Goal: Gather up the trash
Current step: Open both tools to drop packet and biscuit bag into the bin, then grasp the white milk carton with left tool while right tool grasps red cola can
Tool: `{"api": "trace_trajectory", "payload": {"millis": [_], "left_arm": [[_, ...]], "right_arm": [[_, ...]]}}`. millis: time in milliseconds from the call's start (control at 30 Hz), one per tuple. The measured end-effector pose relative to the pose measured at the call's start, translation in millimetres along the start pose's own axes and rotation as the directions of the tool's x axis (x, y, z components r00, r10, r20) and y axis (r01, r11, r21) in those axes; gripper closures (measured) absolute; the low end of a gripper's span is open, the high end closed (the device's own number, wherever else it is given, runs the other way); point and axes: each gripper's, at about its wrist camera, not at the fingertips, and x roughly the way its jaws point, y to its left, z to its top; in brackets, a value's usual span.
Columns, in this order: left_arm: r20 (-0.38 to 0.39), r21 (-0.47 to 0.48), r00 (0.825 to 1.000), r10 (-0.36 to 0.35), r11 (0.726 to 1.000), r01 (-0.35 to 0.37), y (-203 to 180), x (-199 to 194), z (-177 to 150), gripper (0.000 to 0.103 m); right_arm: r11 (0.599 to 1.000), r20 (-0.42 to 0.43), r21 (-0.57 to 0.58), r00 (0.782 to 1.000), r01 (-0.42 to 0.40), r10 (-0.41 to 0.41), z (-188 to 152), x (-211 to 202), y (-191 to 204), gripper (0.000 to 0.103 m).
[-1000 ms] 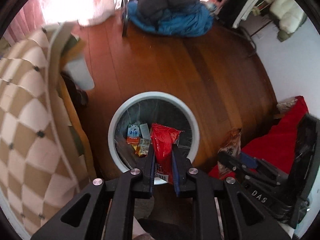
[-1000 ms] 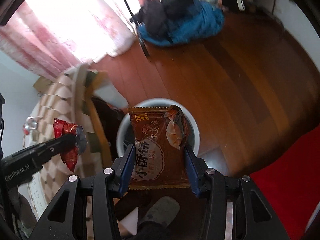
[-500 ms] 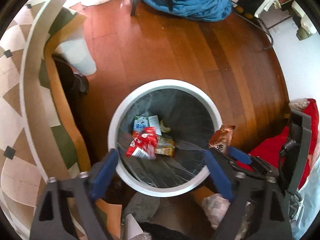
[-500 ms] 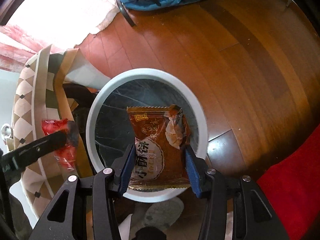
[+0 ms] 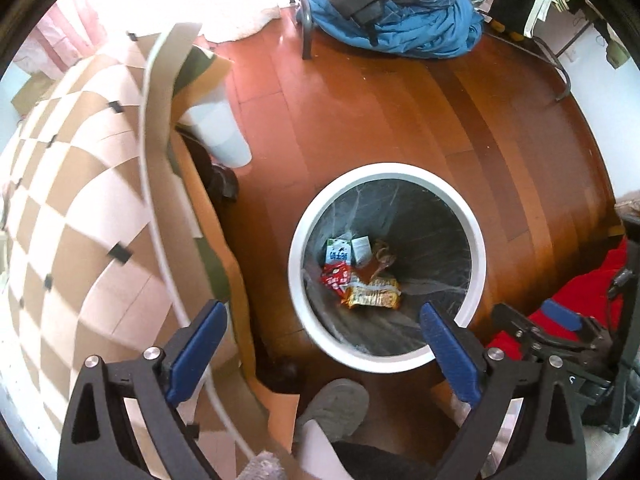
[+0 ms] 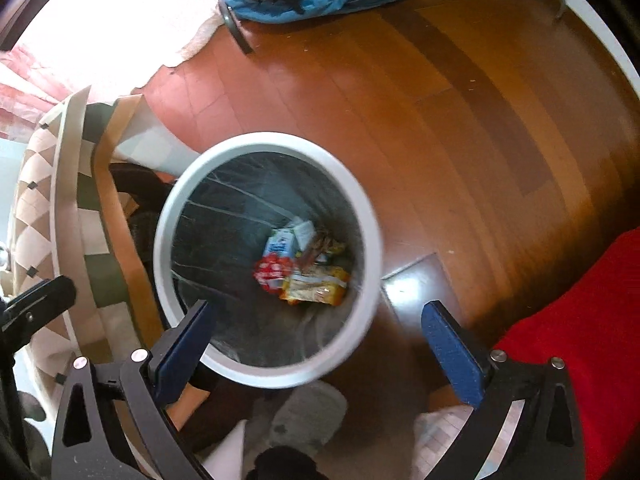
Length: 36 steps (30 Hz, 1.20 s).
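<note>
Two fisheye views look down past black claws with blue finger pads at a round white-rimmed trash bin [image 5: 478, 236] lined with a dark bag, standing on a reddish-brown wooden floor [image 5: 400, 120]. The left claw [image 5: 322, 354] is spread wide and holds nothing; the right claw [image 6: 316, 350] is likewise spread wide and empty above the bin [image 6: 362, 208]. At the bottom of the bin lie the collected wrappers: a red packet [image 5: 334, 278], a yellow-orange packet [image 5: 372, 296], a brown wrapper [image 5: 382, 258] and a small blue-and-white carton [image 5: 338, 251]. A bench with a tan-and-cream checked cloth [image 5: 80, 208] stands to the left of the bin. A heap of blue and dark clothing [image 5: 392, 12] lies far across the floor, and red fabric [image 6: 580, 336] sits at the right.
</note>
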Motion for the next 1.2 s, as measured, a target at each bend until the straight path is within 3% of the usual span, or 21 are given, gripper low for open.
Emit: {"api": "trace_trajectory", "payload": {"millis": [167,633,900,1000,1200], "left_arm": [[0.030,0.010,0.999,0.012,1.000,-0.012,-2.7,-21.0,-13.2,0.004],[0.158,0.028,0.987,-0.010,1.000,0.006,-7.6,-110.0,-49.2,0.004],[0.285,0.028,0.958,-0.015,1.000,0.007,2.5,-186.1,-79.6,0.004],[0.325,0.016,0.946,0.023,0.999,-0.029,10.7,-212.8,-93.3,0.004],[0.396,-0.044,0.918,0.031,0.999,-0.015,43.4,-252.6,-113.2,0.004]], "right_arm": [[0.998,0.032,-0.035,0.998,0.054,-0.053,-13.4,-28.5,7.3,0.000],[0.995,0.137,-0.065,0.988,0.080,-0.071,-51.5,-130.2,26.7,0.000],[0.996,0.243,-0.065,0.969,0.059,-0.042,-83.2,-206.4,42.3,0.000],[0.996,0.289,-0.070,0.957,0.049,-0.027,-98.3,-237.4,53.2,0.000],[0.998,0.348,-0.070,0.937,-0.004,0.028,-125.2,-286.9,77.6,0.000]]}}
